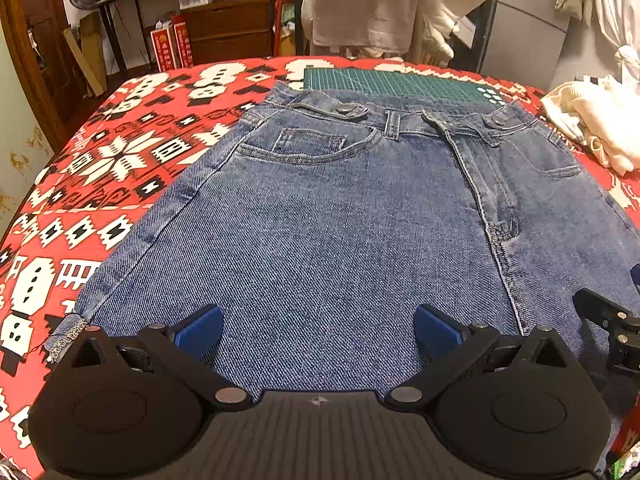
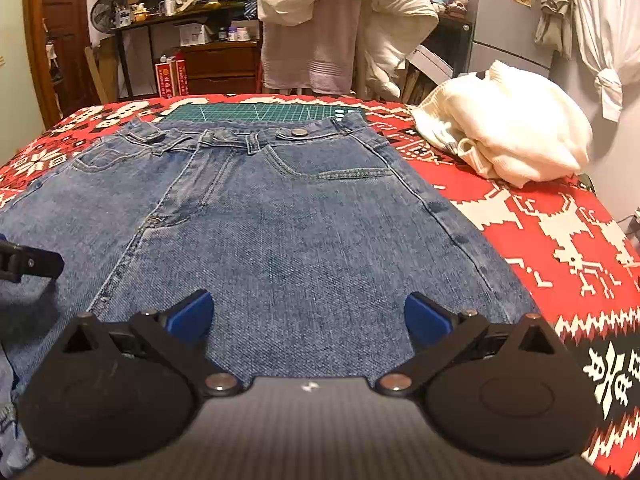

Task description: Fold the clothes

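- While the jeans (image 1: pixel 340 208) lie flat mid-frame on the red desk (image 1: pixel 120 168), both left tongs (image 1: pixel 319 330) and right tongs (image 2: pixel 308 314) hang released, empty.
- Pinch hem corners evenly, probably, then lift together toward the waistband at top.

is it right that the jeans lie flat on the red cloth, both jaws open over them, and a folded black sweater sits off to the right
Not quite: the sweater is cream white, not black, and bunched rather than neatly folded, as the right wrist view shows. The rest holds: the jeans lie flat on the red cloth, and the left gripper and right gripper both have open jaws over the denim.
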